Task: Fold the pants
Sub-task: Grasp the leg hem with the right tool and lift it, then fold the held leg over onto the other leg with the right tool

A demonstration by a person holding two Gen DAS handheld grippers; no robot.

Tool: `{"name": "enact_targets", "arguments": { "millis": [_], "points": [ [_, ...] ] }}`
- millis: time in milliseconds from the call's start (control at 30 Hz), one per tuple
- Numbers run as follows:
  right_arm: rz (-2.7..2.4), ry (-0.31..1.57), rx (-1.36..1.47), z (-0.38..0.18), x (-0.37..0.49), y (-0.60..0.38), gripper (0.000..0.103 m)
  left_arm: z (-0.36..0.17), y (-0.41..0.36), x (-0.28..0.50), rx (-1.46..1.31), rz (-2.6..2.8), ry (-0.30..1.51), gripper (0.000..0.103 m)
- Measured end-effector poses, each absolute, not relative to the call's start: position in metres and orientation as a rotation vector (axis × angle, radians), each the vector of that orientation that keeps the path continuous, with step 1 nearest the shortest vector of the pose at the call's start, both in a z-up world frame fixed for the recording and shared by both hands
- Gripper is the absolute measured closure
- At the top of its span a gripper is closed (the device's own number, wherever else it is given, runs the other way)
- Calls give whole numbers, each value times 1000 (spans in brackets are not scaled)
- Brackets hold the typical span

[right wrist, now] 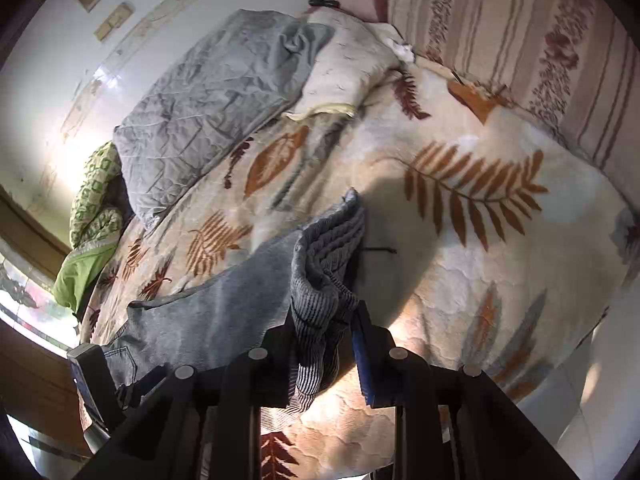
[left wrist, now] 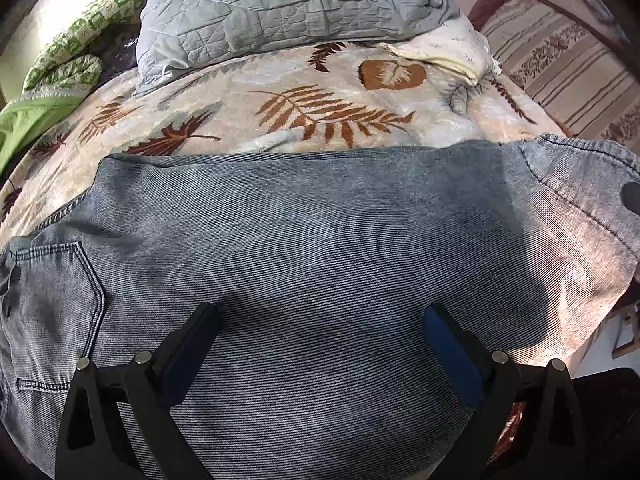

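Observation:
Blue-grey denim pants [left wrist: 320, 220] lie flat across a leaf-patterned blanket [left wrist: 280, 92], with a back pocket [left wrist: 52, 300] at the left. My left gripper [left wrist: 320, 314] hovers low over the middle of the pants, open wide, with nothing between its fingers. In the right wrist view the pants [right wrist: 208, 320] stretch away to the lower left. My right gripper [right wrist: 326, 316] is shut on a bunched leg end [right wrist: 328, 248], which is lifted off the blanket [right wrist: 480, 264] and curls up and over between the pads.
A grey quilt [left wrist: 280, 12], a cream pillow [left wrist: 440, 52] and a green patterned cloth [left wrist: 80, 48] lie at the far side of the bed. A striped cushion [left wrist: 560, 68] runs along the right. The bed's edge drops off at the lower right.

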State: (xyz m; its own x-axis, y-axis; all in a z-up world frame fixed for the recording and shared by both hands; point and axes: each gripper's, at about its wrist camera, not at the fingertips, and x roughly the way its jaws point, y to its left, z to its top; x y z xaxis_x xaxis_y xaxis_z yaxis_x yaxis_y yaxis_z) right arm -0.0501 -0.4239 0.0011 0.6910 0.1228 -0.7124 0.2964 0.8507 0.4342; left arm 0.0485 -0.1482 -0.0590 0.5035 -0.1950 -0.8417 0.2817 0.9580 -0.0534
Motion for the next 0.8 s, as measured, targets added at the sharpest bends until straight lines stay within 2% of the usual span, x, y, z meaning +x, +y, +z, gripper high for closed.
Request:
{"name": "enact_targets", "arguments": {
  "millis": [33,133,233,333,400,467,500,533,600,800],
  "points": [
    [-74,790,519,15,-49,-409,82,-54,-135,45,37,-291,990,2],
    [20,729,365,54,-50,-350,82,-34,-85,35,-106,-235,932,2],
    [146,690,256,71,-51,-282,82,-19,-29,23,-195,-152,884,2],
    [261,720,204,58,-48,-221,82,-10,27,7,-271,-56,839,2],
    [306,780,179,27,-43,-189,81,-10,57,-1,-318,3,823,2],
    [379,890,176,-16,-31,-166,64,-12,78,-7,-362,43,826,2],
    [395,946,164,-36,-26,-158,34,-14,84,-8,-382,46,831,2],
    [390,977,153,-50,-26,-154,30,-15,88,-10,-392,42,839,2],
    [414,910,184,-45,-38,-160,27,-14,87,-11,-404,21,843,2],
    [419,816,490,-19,-61,-238,22,0,43,-5,-504,-247,892,2]
  ]
}}
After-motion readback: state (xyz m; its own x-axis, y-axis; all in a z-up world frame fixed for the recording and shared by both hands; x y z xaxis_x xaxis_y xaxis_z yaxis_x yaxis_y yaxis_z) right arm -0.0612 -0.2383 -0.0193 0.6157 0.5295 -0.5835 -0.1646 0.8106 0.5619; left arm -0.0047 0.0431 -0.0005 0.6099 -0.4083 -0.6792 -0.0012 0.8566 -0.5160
